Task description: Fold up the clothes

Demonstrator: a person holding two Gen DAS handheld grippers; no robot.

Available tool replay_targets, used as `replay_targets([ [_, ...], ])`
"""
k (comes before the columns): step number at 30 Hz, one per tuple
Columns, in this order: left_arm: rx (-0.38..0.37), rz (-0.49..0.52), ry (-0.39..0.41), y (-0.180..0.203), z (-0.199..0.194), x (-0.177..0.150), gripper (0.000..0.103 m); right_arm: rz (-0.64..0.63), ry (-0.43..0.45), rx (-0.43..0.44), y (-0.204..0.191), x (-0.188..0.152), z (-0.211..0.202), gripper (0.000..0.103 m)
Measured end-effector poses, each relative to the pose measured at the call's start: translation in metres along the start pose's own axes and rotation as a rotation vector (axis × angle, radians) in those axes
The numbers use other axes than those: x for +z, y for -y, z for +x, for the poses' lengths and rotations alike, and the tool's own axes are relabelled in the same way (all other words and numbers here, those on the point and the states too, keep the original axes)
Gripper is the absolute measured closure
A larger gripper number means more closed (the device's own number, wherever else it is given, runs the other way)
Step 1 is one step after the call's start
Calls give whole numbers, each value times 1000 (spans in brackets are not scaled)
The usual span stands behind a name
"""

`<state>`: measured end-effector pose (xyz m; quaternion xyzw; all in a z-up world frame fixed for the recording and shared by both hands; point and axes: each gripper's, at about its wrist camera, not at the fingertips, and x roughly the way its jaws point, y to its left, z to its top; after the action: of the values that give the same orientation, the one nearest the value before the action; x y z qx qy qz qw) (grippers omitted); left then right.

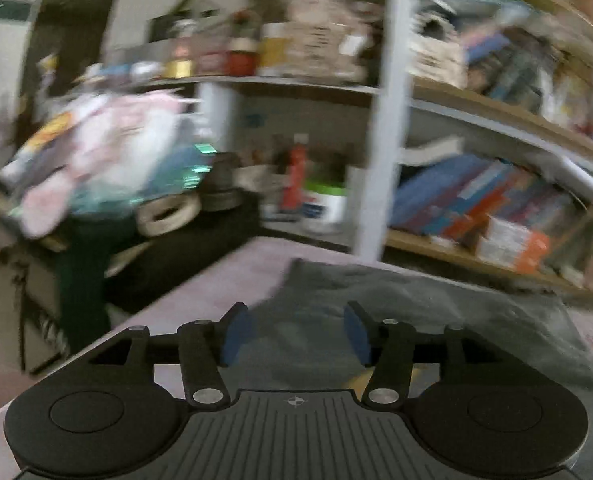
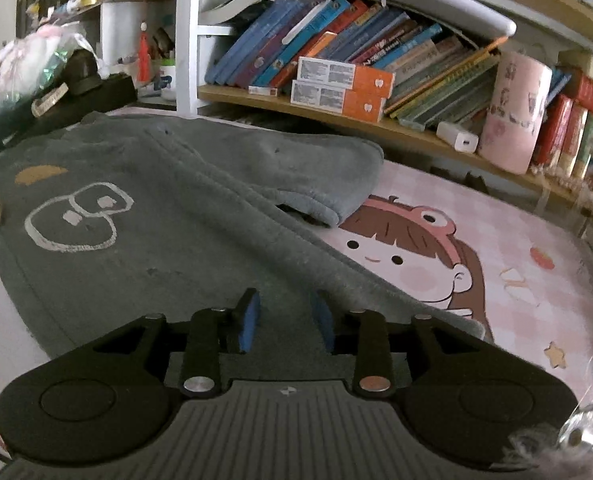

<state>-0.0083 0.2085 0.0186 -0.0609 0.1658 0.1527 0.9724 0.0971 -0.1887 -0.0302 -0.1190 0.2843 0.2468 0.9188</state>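
Observation:
A grey fleece garment (image 2: 156,216) with a white outline drawing lies spread on a pink cartoon mat (image 2: 496,264). One sleeve (image 2: 328,176) lies bent across at the far right side. My right gripper (image 2: 284,312) is open and empty, low over the garment's near edge. In the blurred left wrist view the same grey garment (image 1: 396,304) lies ahead on the pink surface (image 1: 216,292). My left gripper (image 1: 296,332) is open and empty above the garment's left part.
A wooden bookshelf (image 2: 376,120) packed with books runs along the back of the mat. A pink cup (image 2: 512,112) and a white charger (image 2: 456,136) stand on the shelf. A cluttered black stand (image 2: 76,88) with bags sits at the far left.

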Motion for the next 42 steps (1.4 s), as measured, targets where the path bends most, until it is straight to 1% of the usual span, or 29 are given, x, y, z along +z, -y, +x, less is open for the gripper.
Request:
replay_targets([
  [3, -10, 118, -19, 30, 15, -5, 49, 1, 8, -2, 1, -2, 0, 69],
  [7, -35, 179, -86, 43, 29, -13, 49, 20, 4, -2, 4, -1, 0, 65],
  [9, -40, 216, -137, 46, 38, -19, 49, 25, 3, -4, 5, -1, 0, 63],
  [10, -31, 232, -170, 46, 43, -22, 49, 29, 3, -5, 5, -1, 0, 62],
  [11, -23, 234, -198, 43, 47, -24, 49, 34, 2, -3, 6, -1, 0, 62],
  [12, -22, 221, -218, 38, 49, -26, 46, 39, 2, -2, 7, -1, 0, 61],
  [13, -21, 202, -230, 32, 51, -27, 46, 44, 2, -1, 8, -1, 0, 60],
  [15, -14, 160, -231, 19, 50, -25, 46, 44, 1, -7, 7, -3, -4, 60],
  [17, 38, 168, -238, 10, 50, -26, 47, 55, -7, 2, 6, -7, -13, 60],
  [18, 49, 162, -248, 4, 50, -27, 47, 68, -13, 14, 8, -11, -19, 60],
  [20, 34, 127, -254, -8, 48, -27, 47, 89, -22, 30, 11, -21, -34, 58],
  [23, 13, 107, -259, -12, 46, -28, 48, 108, -18, 7, 19, -34, -59, 58],
  [26, 22, 136, -261, -7, 47, -28, 46, 181, 12, -19, 35, -41, -84, 58],
  [30, 34, 171, -258, -1, 47, -29, 44, 229, 49, -142, 49, -41, -102, 54],
  [34, 26, 165, -262, -3, 48, -28, 42, 256, 35, -184, 59, -44, -105, 49],
  [36, 22, 160, -264, -3, 48, -28, 41, 263, 22, -176, 60, -46, -104, 47],
  [37, 22, 160, -265, -3, 48, -28, 41, 273, 16, -157, 60, -47, -101, 46],
  [40, 24, 163, -265, -3, 48, -28, 41, 295, 12, -126, 56, -45, -93, 46],
  [41, 25, 164, -265, -2, 48, -28, 41, 296, 11, -138, 56, -43, -90, 46],
  [42, 25, 165, -265, -2, 48, -28, 41, 282, 3, -182, 54, -41, -86, 46],
])
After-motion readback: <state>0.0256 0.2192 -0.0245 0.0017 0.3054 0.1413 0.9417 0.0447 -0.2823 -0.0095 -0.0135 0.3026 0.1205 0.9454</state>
